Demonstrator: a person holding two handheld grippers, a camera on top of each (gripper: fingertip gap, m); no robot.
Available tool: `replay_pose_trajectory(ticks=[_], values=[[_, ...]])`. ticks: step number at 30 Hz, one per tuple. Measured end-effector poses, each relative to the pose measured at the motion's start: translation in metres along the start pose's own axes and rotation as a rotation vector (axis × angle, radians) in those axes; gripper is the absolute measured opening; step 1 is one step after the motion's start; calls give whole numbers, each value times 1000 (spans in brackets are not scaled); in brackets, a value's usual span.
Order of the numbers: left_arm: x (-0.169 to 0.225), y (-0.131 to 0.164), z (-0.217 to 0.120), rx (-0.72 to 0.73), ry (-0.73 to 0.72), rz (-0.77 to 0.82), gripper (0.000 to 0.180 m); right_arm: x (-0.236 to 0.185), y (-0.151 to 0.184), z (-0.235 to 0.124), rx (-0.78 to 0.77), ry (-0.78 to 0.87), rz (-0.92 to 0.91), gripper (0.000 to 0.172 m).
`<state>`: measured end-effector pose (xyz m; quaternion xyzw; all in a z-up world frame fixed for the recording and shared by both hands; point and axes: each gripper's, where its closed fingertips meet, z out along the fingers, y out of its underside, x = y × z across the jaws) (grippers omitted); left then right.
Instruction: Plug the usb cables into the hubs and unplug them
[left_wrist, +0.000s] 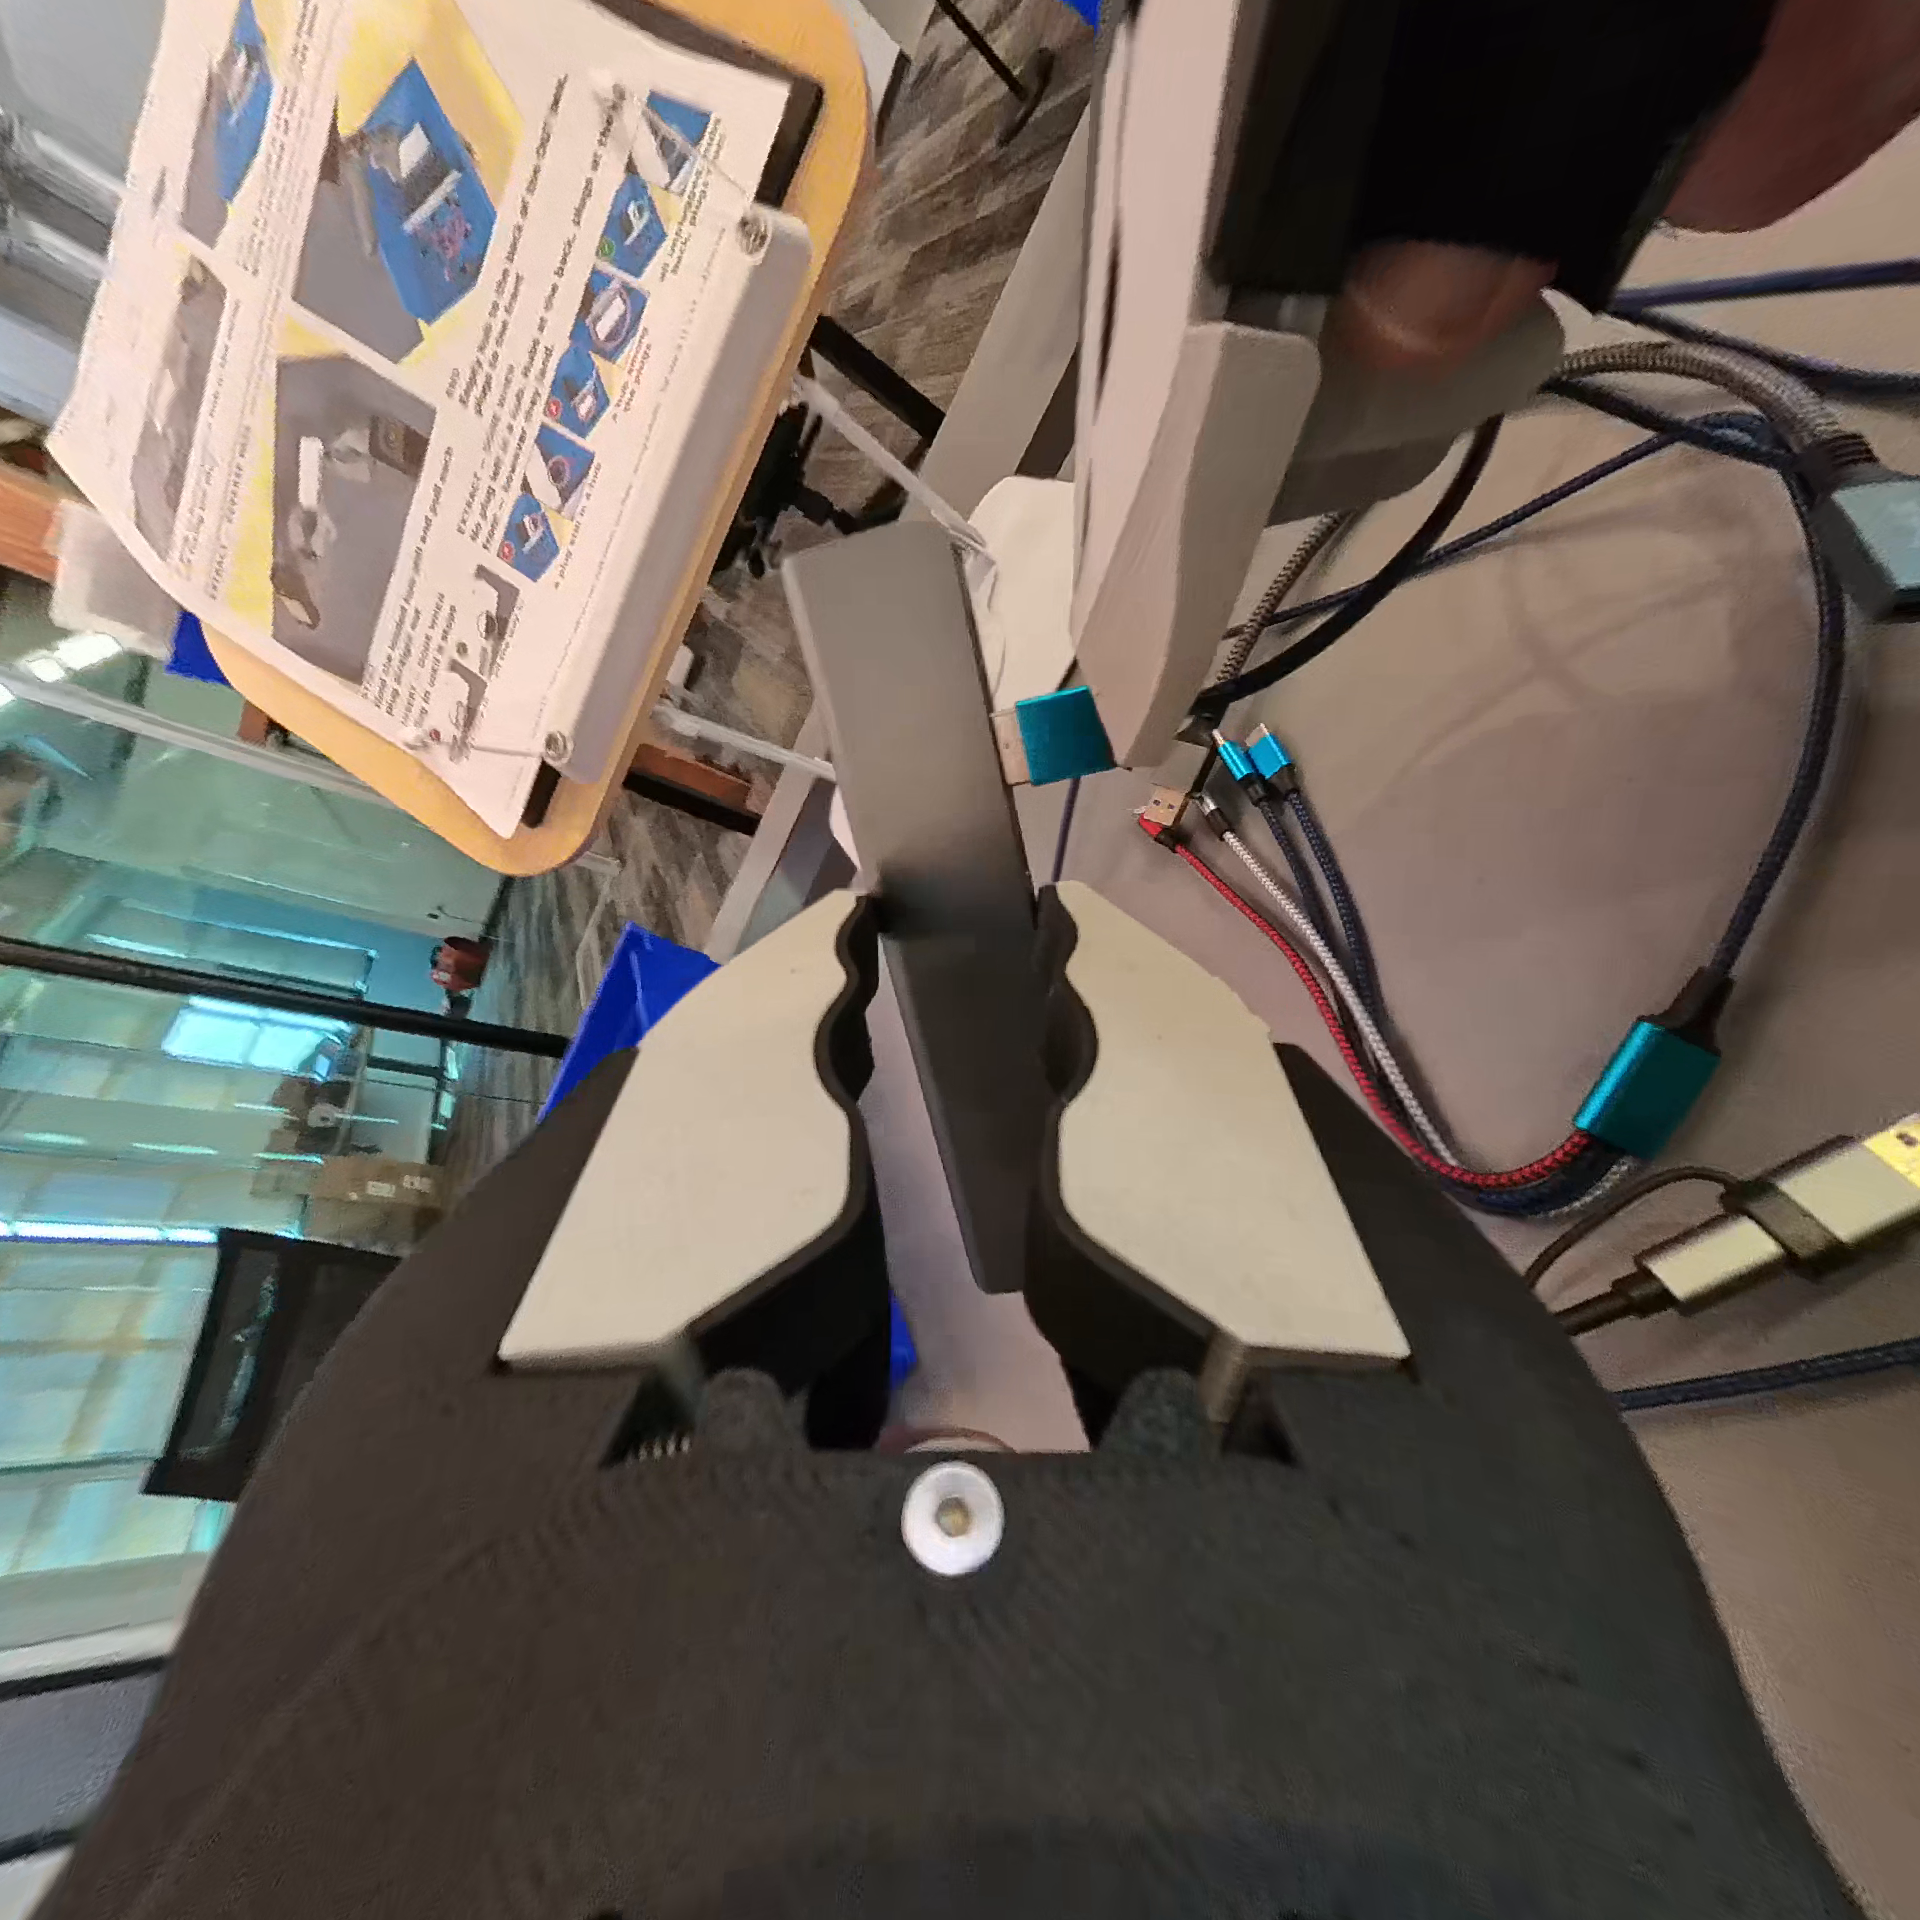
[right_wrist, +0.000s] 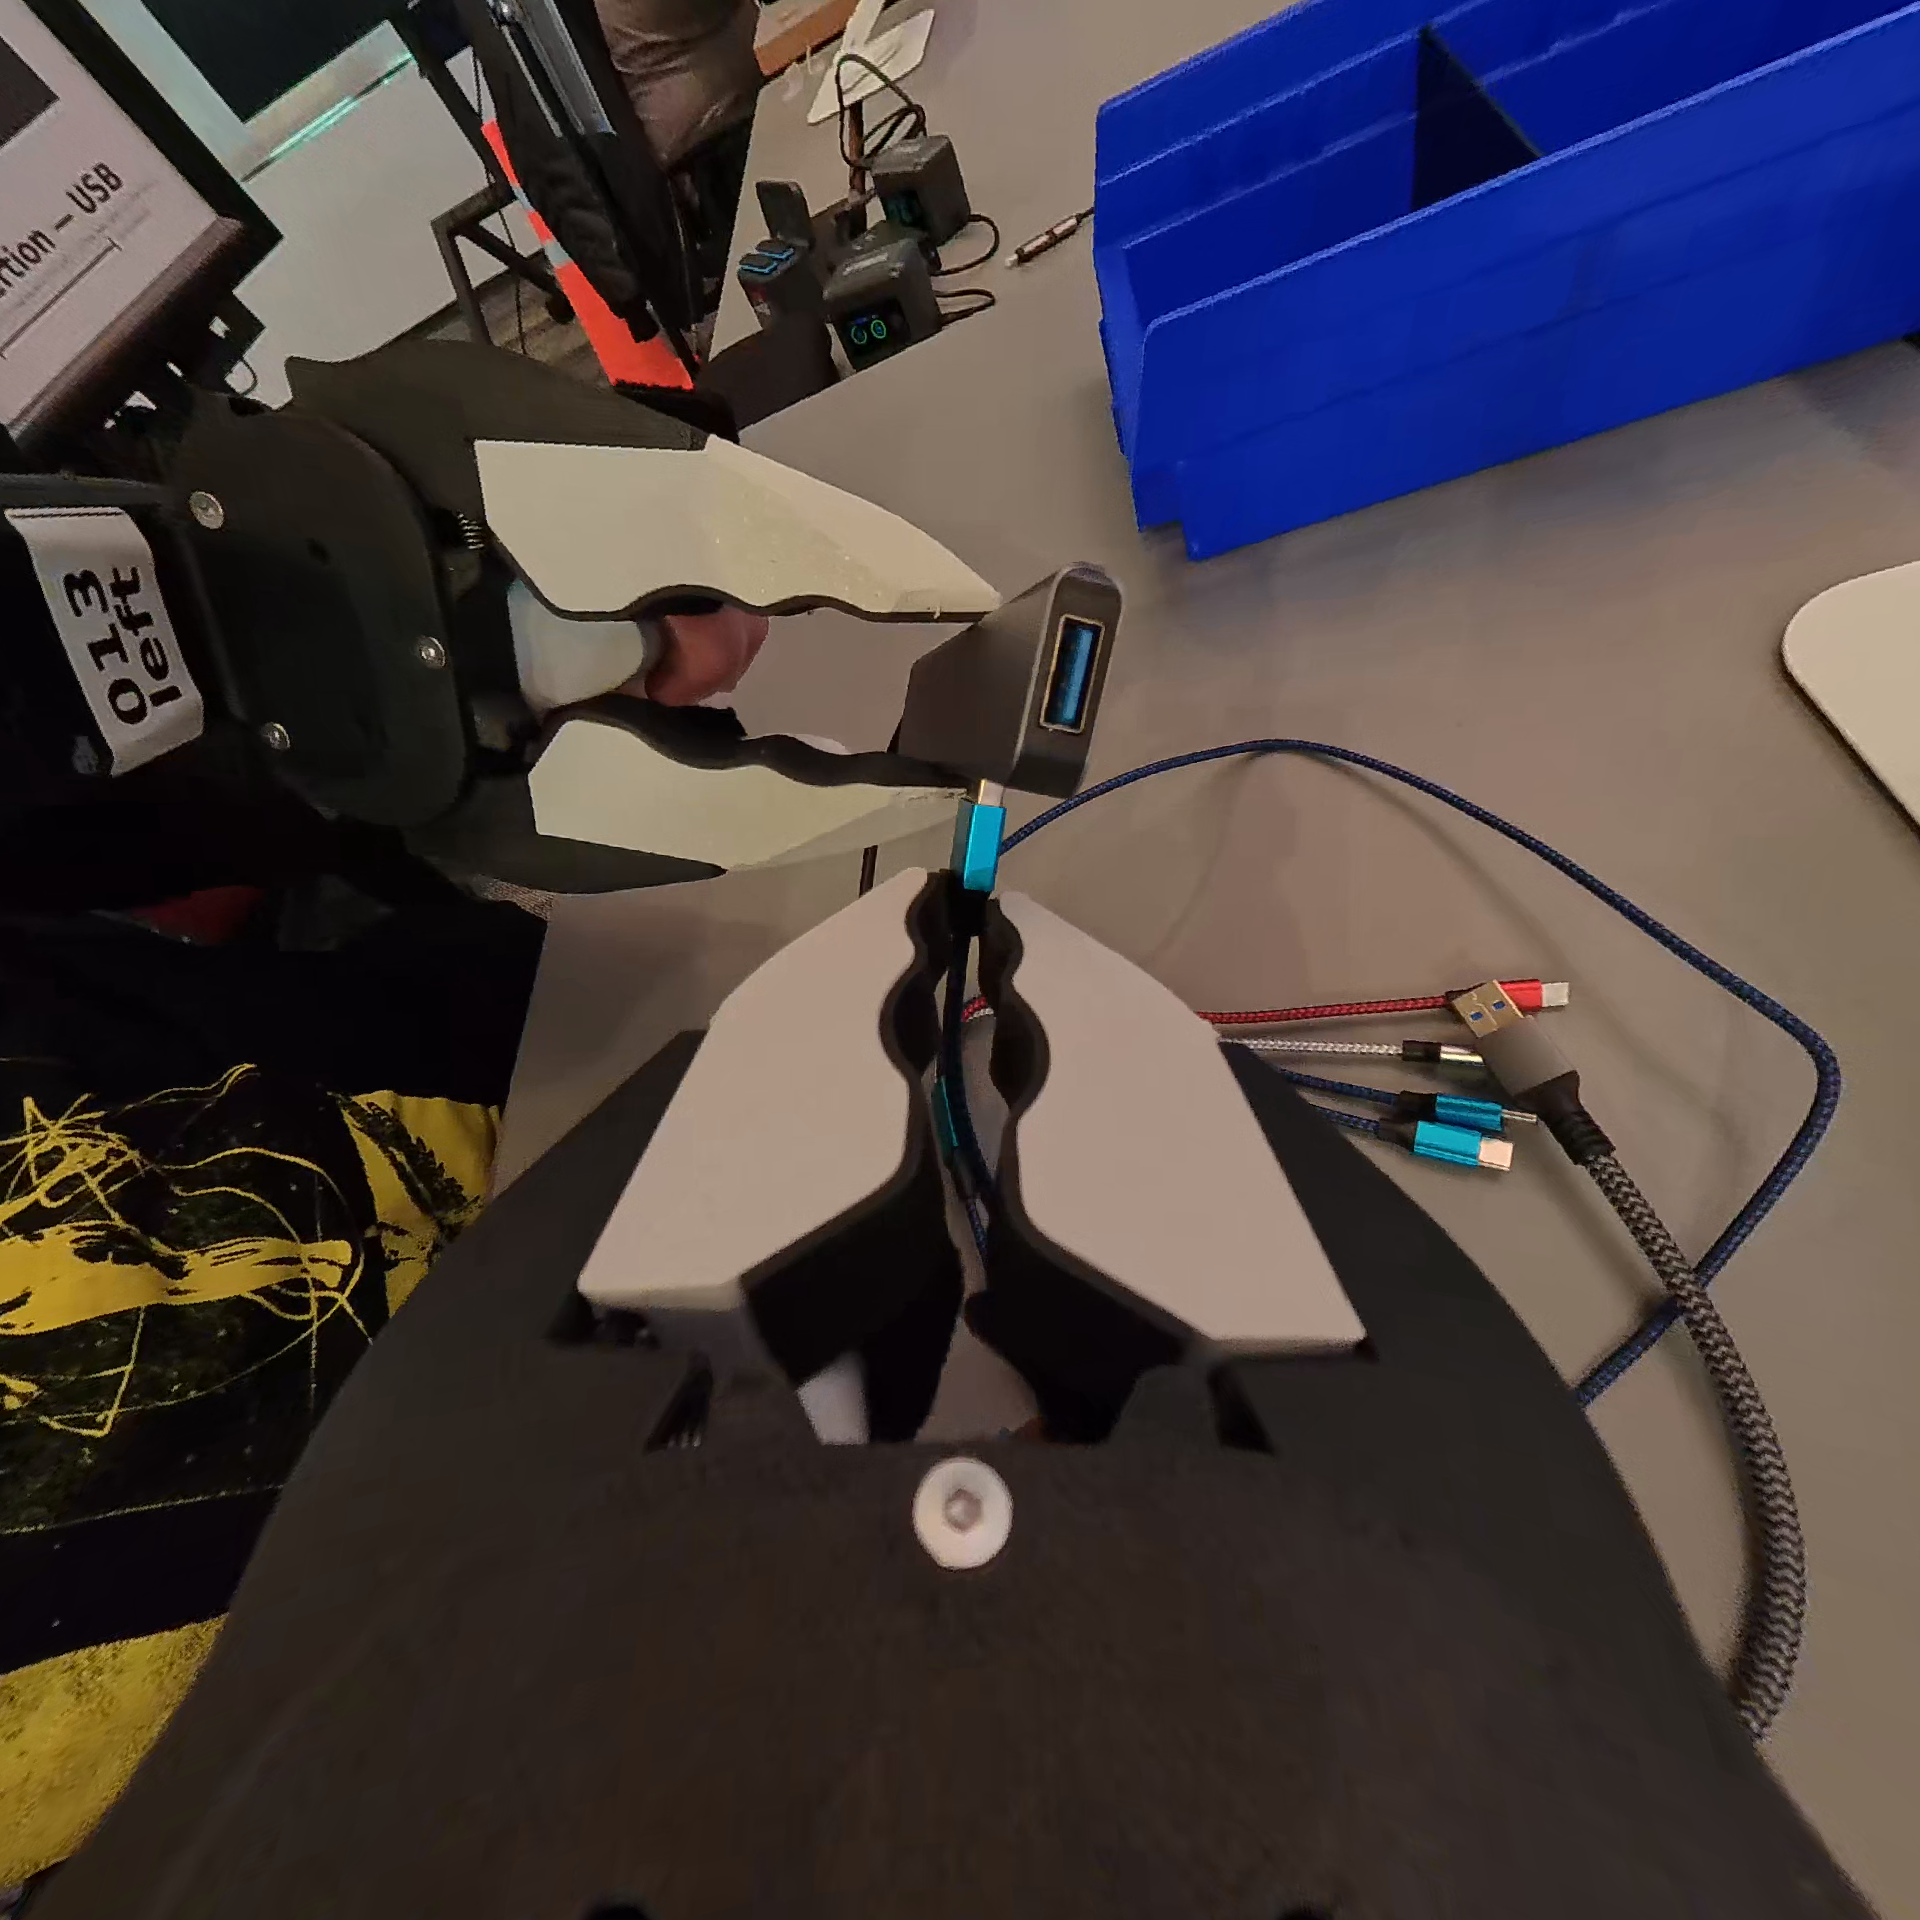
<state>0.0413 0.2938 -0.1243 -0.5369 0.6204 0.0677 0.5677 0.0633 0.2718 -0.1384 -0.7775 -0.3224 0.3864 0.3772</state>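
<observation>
My left gripper (left_wrist: 956, 914) is shut on a dark grey USB hub (left_wrist: 914, 727) and holds it above the table. The right wrist view shows the hub (right_wrist: 997, 686) clamped between the left gripper's (right_wrist: 971, 698) two fingers, with a blue port on its end face. My right gripper (right_wrist: 966, 904) is shut on the blue braided cable just behind its teal plug (right_wrist: 982, 844). The plug's metal tip meets the hub's lower side. In the left wrist view the teal plug (left_wrist: 1062, 736) sits against the hub's side, with the right gripper's fingers (left_wrist: 1143, 644) behind it.
A bundle of red, white and blue cable ends (right_wrist: 1455, 1081) and a thick grey braided cable (right_wrist: 1704, 1340) lie on the grey table (right_wrist: 1351, 644). A blue divided bin (right_wrist: 1455, 312) stands at the back right. Chargers (right_wrist: 883, 281) stand behind. An instruction sheet (left_wrist: 416, 364) stands off the table. My two grippers' fingertips are within a few centimetres of each other.
</observation>
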Motion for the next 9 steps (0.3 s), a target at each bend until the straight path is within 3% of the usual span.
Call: replay_pose_trajectory(ticks=[9], values=[[-1, -9, -5, -1, -18, 177, 28, -2, -7, -6, 44, -9, 3, 3]])
